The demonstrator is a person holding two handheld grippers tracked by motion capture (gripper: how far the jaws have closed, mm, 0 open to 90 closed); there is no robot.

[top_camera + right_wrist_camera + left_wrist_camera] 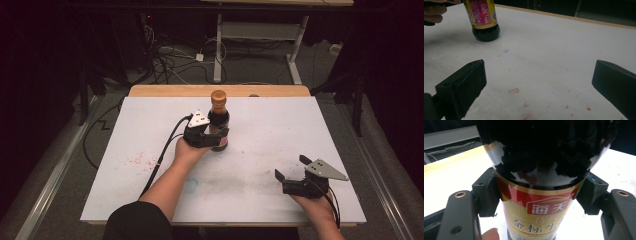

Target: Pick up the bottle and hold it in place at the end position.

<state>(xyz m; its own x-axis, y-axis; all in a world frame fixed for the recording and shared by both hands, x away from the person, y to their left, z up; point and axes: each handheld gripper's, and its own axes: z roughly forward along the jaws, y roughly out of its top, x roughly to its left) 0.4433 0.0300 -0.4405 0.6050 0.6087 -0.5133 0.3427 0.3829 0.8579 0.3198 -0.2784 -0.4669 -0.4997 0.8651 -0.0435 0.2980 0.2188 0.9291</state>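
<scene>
A dark sauce bottle (219,120) with an orange cap stands upright near the middle of the white table sheet (260,130). My left gripper (212,136) is shut on its labelled body from the near-left side. In the left gripper view both pads (486,192) press against the bottle (536,202) at its yellow and red label. My right gripper (292,167) rests open at the near right, apart from the bottle. In the right gripper view its jaws stand wide with bare sheet between them, and the bottle (484,20) stands at the far left.
The sheet carries red specks (137,161) at the near left and a faint blue mark (191,184) near the front. A wooden edge (220,90) borders the table's far side. Cables (170,55) and a desk frame (250,40) lie on the floor beyond.
</scene>
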